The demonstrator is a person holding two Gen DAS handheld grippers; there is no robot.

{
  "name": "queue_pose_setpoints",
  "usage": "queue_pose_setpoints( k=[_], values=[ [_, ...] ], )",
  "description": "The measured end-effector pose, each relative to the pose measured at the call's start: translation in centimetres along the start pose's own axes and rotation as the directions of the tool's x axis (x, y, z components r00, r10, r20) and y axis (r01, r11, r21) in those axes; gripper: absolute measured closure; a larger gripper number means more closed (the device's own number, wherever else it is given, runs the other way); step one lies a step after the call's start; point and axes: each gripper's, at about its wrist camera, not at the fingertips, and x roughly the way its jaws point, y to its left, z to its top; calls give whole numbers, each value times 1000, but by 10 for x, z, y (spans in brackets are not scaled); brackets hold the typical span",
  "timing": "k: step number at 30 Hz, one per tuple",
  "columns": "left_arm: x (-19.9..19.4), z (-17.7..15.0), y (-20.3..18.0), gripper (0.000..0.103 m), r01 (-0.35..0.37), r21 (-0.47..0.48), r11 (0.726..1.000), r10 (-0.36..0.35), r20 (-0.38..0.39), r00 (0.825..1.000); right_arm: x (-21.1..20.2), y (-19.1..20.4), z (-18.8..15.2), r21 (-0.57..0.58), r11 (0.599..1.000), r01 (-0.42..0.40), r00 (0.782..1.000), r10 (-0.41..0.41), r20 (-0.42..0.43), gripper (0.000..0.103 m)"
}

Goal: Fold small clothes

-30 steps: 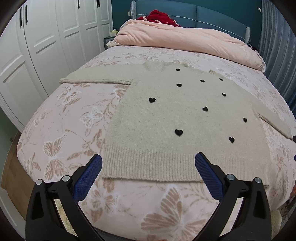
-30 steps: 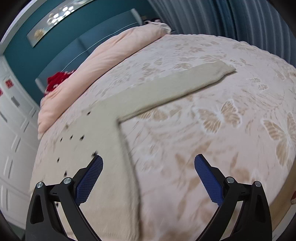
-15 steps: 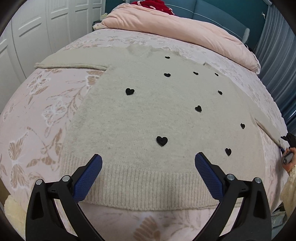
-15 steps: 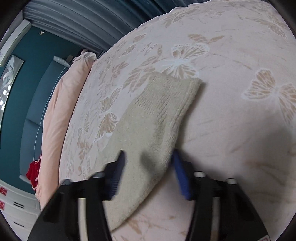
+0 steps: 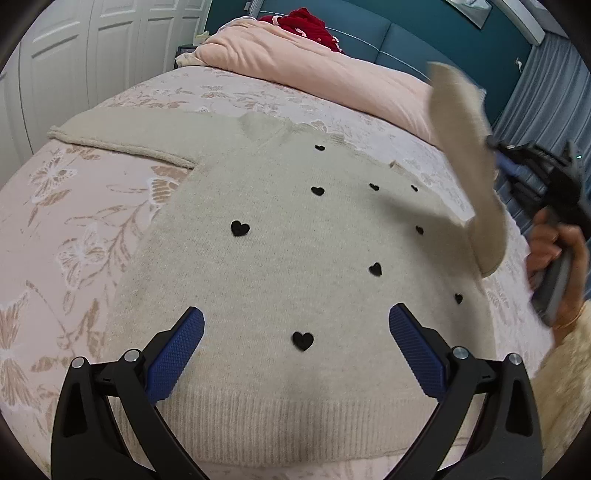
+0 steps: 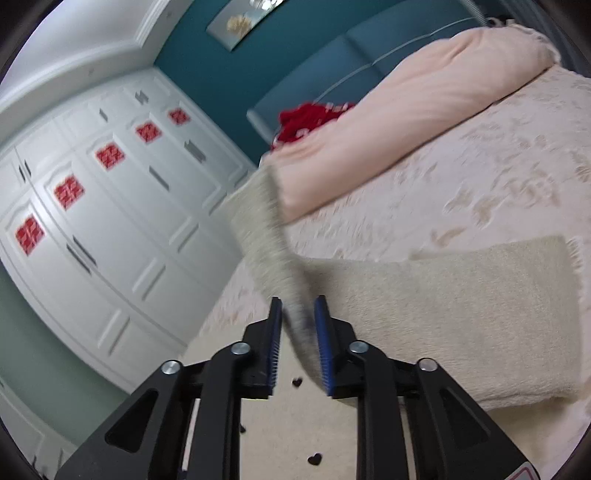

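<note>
A beige knit sweater [image 5: 280, 273] with small black hearts lies flat on the bed, hem toward me. My left gripper [image 5: 295, 325] is open and empty, hovering just above the lower body of the sweater. My right gripper [image 6: 298, 325] is shut on the sweater's right sleeve [image 6: 269, 240] and holds it lifted in the air. In the left wrist view that sleeve [image 5: 461, 155] stands up at the right, with the right gripper [image 5: 517, 166] behind it. The left sleeve [image 5: 122, 136] lies stretched out to the left.
The bed has a pink butterfly-print cover [image 5: 74, 206] and a rolled pink duvet [image 5: 317, 77] at the headboard, with a red garment [image 5: 310, 26] behind it. White wardrobe doors [image 6: 92, 221] stand along the left side. Grey curtains [image 5: 546, 92] hang at the right.
My right gripper has closed on the right sleeve and lifted it off the bed, swinging it up over the sweater. My left gripper has moved forward over the hem.
</note>
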Motion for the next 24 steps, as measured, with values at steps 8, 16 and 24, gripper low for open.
queue_pose_setpoints(
  k=[8, 16, 24],
  values=[
    [48, 71, 17, 5, 154, -115, 981, -156, -14, 988, 1, -33, -93, 138, 977, 162, 987, -158, -39, 53],
    [176, 126, 25, 47, 131, -295, 946, -181, -150, 972, -67, -124, -112, 385, 880, 280, 953, -304, 2, 45],
    [187, 148, 12, 92, 145, -281, 949, -173, -79, 982, -55, -143, -71, 437, 877, 198, 952, -279, 128, 96]
  ],
)
